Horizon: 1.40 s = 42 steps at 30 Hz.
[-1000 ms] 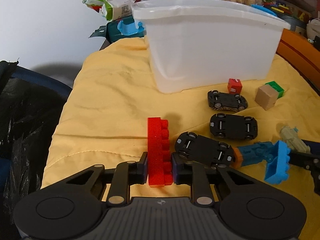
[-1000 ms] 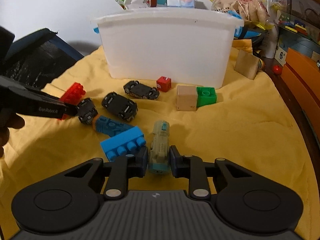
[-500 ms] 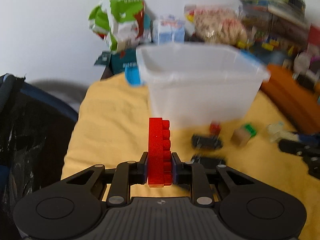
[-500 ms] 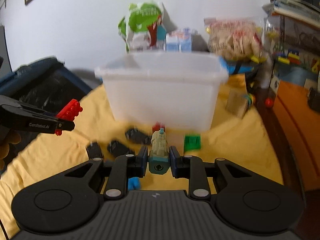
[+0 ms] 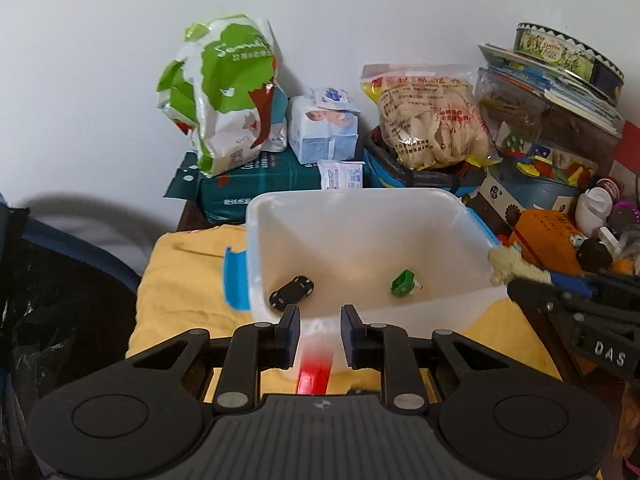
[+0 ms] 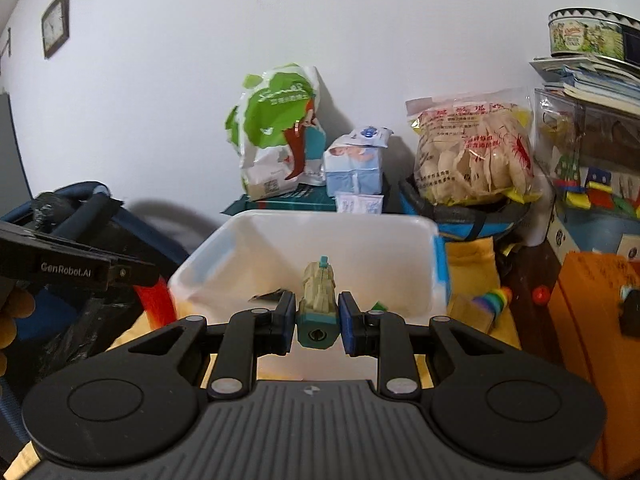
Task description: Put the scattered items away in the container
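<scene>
Hovering over the container (image 5: pixel 360 208): left gripper (image 5: pixel 319 334) fingers apart, red brick (image 5: pixel 314 372) falling; right gripper (image 6: pixel 316 322) clamps beige toy (image 6: pixel 318 292), pointing twelve o'clock.

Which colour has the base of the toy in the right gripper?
Teal, under a beige toy; right wrist view shows it best.

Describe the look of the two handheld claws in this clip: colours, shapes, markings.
Both are matte black plastic. Left claw and right claw each have two linkage fingers with silver pivot pins, blue pads, round discs and a ribbed centre. White side lettering reads GenRobot.AI and DAS. No cables show.
</scene>
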Motion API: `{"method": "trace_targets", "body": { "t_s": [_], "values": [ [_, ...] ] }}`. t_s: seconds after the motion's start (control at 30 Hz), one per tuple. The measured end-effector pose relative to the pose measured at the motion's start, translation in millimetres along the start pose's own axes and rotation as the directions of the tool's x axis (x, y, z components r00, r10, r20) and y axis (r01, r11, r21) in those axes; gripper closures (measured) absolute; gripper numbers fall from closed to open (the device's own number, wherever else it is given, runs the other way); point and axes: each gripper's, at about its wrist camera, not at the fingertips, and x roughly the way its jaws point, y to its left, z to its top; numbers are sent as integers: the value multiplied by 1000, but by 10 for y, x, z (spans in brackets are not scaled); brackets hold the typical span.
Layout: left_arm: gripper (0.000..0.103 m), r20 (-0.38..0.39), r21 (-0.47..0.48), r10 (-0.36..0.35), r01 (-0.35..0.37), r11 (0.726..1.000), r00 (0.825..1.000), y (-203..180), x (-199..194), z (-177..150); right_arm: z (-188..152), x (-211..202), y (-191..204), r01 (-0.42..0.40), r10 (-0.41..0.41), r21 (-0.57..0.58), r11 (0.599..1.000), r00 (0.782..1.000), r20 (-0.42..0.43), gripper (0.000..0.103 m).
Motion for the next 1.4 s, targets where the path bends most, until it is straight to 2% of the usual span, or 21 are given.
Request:
{"method": "trace_targets", "body": {
  "t_s": [0.27, 0.4, 0.43, 0.47, 0.5, 0.53, 0.6, 0.63, 0.7, 0.8, 0.93, 1.03, 1.13, 1.23, 1.3, 1.33, 1.37, 1.4],
  "values": [
    [78, -48, 2, 57, -56, 998, 997, -15, 380, 131, 176, 441, -185, 28, -29, -25, 999, 998, -64, 77],
    [76, 34, 25, 21, -22, 999, 999, -23, 93, 27, 232, 335, -162, 11, -12, -30, 999, 1000, -9, 77],
    [65, 54, 38, 4, -6, 999, 999, -37, -6, -65, 234, 264, -148, 2, -2, -29, 1000, 1000, 12, 77],
    [41, 61, 55, -1, -2, 998, 998, -59, -98, -207, 227, 181, -130, -9, 9, -27, 1000, 1000, 30, 77],
    [32, 66, 66, 6, -10, 998, 998, -70, -148, -329, 213, 85, -110, -17, 18, -26, 1000, 999, 49, 77],
    [27, 78, 65, 20, -25, 998, 997, -78, -199, -529, 185, -18, -93, -24, 26, -25, 999, 997, 68, 77],
    [28, 30, 83, 41, -43, 996, 999, -110, -151, -864, 103, -184, -61, -29, 31, -22, 999, 996, 86, 77],
    [34, 1, 82, 58, -58, 995, 998, -125, -98, -1027, 40, -255, -50, -32, 33, -16, 999, 996, 84, 77],
    [40, -56, 68, 83, -79, 995, 995, -151, 30, -1310, -88, -349, -32, -34, 34, -6, 999, 997, 71, 77],
    [40, -117, 60, 102, -95, 994, 988, -208, 219, -1535, -309, -449, 16, -31, 32, -21, 999, 999, 42, 77],
    [40, -152, 20, 137, -135, 991, 979, -194, 462, -1567, -500, -496, 27, -34, 34, -14, 999, 999, -1, 77],
    [42, -179, -60, 116, -128, 990, 977, -123, 582, -1547, -543, -531, 43, -33, 33, -23, 999, 999, -4, 77],
    [42, -175, -65, 112, -125, 990, 978, -216, 600, -1516, -551, -558, 31, -30, 30, -16, 999, 1000, 0, 77],
    [42, -219, -75, 96, -114, 991, 971, -262, 712, -1562, -562, -577, 22, -27, 27, -11, 1000, 1000, 7, 77],
    [42, -217, -63, 113, -129, 990, 970, -300, 747, -1581, -573, -587, 23, -29, 30, -5, 1000, 1000, 8, 77],
    [47, -210, -58, 119, -134, 989, 970, -308, 750, -1585, -578, -592, 28, -30, 30, -6, 1000, 1000, 9, 77],
    [61, -198, -57, 122, -136, 989, 973, -307, 745, -1587, -583, -595, 33, -31, 31, -8, 999, 999, 9, 77],
    [66, -194, -54, 124, -137, 989, 973, -302, 744, -1587, -591, -598, 37, -33, 33, -9, 999, 999, 9, 77]
  ]
}}
